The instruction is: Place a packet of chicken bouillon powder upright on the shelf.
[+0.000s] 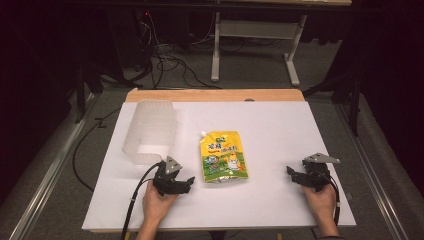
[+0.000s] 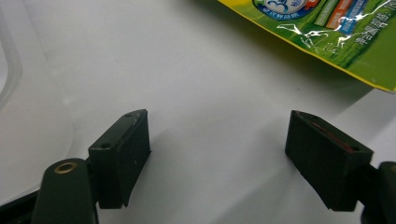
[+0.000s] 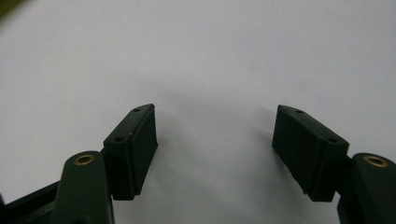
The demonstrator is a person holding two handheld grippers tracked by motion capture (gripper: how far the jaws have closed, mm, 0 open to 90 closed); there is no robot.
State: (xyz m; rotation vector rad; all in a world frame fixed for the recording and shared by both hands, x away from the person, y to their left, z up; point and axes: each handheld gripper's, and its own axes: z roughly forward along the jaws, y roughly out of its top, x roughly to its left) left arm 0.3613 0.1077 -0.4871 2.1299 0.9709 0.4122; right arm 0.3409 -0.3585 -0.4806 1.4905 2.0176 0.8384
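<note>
yellow-green spout pouch (image 1: 224,156) flat mid-table on white sheet (image 1: 280,130) | left gripper (image 1: 186,184) just left of pouch's near corner, jaws spread, nothing between | right gripper (image 1: 291,173) well off to pouch's right, jaws spread, empty | clear plastic bin (image 1: 150,131), probably empty, beyond left gripper

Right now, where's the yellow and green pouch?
In the high view the pouch lies flat mid-table, right of the clear plastic bin, between the left gripper and right gripper.
</note>
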